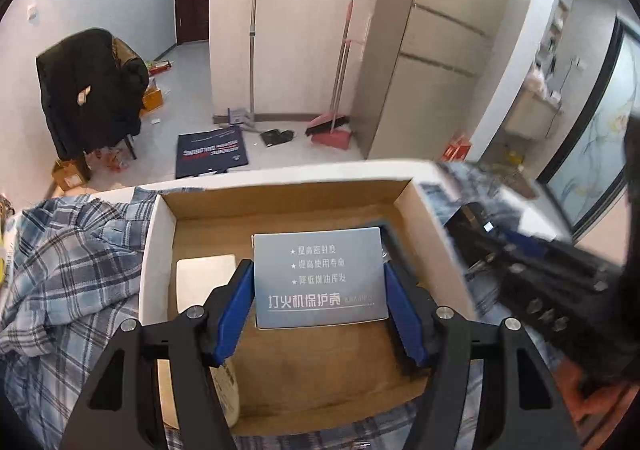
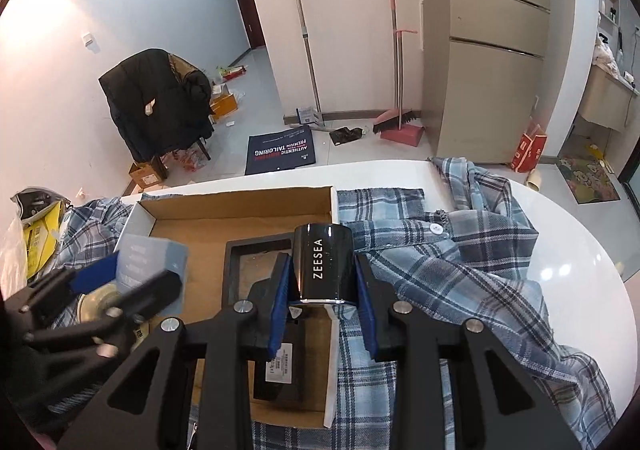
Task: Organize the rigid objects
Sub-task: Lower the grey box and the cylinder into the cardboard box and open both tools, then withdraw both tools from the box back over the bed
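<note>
Over the box (image 1: 280, 202) at frame centre, my left gripper (image 1: 320, 290) clamps a grey case (image 1: 320, 278) and my right gripper (image 2: 322, 290) a black jar (image 2: 323, 266); next, I judge, lower and release.

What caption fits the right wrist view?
Right gripper holds a black ZEESEA cylinder above the open cardboard box.

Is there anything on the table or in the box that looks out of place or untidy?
Yes. A blue plaid shirt lies crumpled over the white table, and the cardboard box sits partly on it. That is odd for a sorting surface. Nothing looks spilled or damaged.
</note>
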{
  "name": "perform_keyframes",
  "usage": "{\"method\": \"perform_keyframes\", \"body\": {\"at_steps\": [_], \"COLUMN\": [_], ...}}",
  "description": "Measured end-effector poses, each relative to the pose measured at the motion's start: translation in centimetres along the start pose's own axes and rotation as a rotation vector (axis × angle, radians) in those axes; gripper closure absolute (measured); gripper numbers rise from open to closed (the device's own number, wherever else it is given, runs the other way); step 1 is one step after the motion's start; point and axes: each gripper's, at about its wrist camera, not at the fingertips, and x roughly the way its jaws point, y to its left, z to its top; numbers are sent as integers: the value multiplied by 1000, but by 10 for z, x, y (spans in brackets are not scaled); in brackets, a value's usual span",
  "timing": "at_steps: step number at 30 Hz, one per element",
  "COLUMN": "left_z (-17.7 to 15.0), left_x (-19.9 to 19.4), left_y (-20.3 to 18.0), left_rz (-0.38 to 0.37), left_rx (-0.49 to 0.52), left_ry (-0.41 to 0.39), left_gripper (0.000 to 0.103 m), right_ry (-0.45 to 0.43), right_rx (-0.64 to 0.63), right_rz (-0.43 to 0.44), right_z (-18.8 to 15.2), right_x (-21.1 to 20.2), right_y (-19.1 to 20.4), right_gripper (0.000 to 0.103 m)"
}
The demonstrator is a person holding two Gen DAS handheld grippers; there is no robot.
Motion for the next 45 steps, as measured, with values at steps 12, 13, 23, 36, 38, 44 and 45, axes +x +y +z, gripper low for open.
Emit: {"method": "perform_keyframes", "body": {"at_steps": [12, 13, 23, 36, 38, 44, 45], "left_z": [-15, -15, -7, -3, -1, -4, -3], "left_x": [32, 32, -33, -41, -37, -37, -36], "left_y": [-19, -19, 15, 67, 59, 50, 50], "left_rz": [60, 53, 97, 137, 190, 184, 194], "left_rx": [65, 61, -57, -168, -123, -84, -79], "left_ry": [61, 64, -248, -252, -221, -226, -228], "left_gripper": [36, 31, 10, 0, 0, 0, 0], "right_ry": [18, 19, -14, -21, -15, -1, 0], "right_rx": [-6, -7, 19, -87, -88, -134, -134], "right_rz": [-10, -10, 21, 77, 82, 44, 33], "right_z": [-2, -2, 0, -15, -17, -23, -23], "right_x": [6, 7, 6, 46, 51, 59, 60], "right_y": [1, 1, 1, 45, 49, 60, 60], "right_gripper": [74, 74, 74, 74, 74, 73, 61]}}
